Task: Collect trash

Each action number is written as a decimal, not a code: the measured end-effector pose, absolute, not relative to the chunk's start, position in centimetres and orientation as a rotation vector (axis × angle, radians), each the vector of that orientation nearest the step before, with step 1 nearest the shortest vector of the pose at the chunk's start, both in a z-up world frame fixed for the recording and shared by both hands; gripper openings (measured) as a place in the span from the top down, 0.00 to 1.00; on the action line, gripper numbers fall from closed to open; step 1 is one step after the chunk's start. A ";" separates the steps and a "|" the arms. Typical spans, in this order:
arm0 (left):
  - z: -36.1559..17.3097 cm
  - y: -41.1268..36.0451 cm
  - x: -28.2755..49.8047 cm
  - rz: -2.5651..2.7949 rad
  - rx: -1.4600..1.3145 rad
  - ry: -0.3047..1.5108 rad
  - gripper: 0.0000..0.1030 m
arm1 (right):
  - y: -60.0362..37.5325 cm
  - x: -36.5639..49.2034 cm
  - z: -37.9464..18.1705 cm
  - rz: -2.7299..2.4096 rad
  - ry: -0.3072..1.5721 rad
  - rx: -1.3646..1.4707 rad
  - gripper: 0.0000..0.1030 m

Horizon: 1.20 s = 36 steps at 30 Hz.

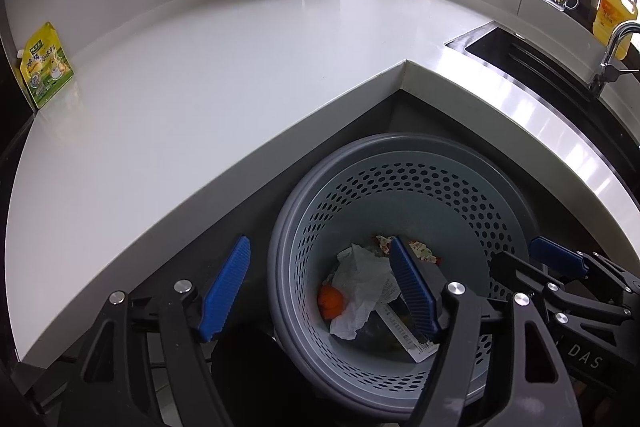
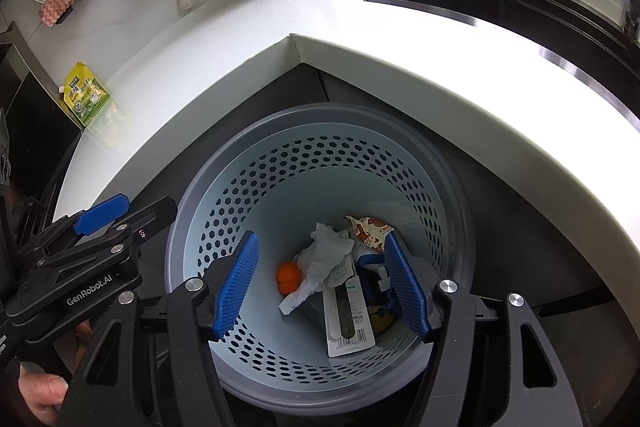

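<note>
Left wrist view: my left tongs [image 1: 320,291] hang spread wide with nothing between the blue ribbed pads, over the near-left rim of the round grey perforated plastic bin [image 1: 400,187] standing on the floor in the inner corner of the white L-shaped table [image 1: 220,87]. Trash lies at the bin bottom, below and between the pads: crumpled white paper [image 1: 364,287], small orange piece [image 1: 330,301], printed snack wrapper [image 1: 418,249], white barcode card [image 1: 412,341]. My right tongs [image 1: 560,261] show at the right edge, just beside the bin rim.

Right wrist view: my right tongs [image 2: 320,287] are spread too, empty, straight above the bin mouth; the trash sits well below between the pads. The left tongs [image 2: 102,215] sit at the bin's left rim. A yellow-green pouch [image 2: 86,95] stands on the table far left.
</note>
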<state>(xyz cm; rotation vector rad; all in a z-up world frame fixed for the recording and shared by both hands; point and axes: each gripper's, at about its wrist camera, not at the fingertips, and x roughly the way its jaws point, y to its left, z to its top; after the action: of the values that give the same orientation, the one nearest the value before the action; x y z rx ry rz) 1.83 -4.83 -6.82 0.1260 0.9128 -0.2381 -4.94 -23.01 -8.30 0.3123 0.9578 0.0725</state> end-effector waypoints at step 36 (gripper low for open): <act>-6.8 -4.5 1.9 -0.222 0.126 0.905 0.20 | -23.0 -4.7 -8.5 0.068 0.960 0.306 0.38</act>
<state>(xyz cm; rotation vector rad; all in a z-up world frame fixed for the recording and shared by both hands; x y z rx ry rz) 1.85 -4.48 -6.83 0.1256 0.9046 -0.2217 -4.72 -23.03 -8.46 0.3064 0.9603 0.0679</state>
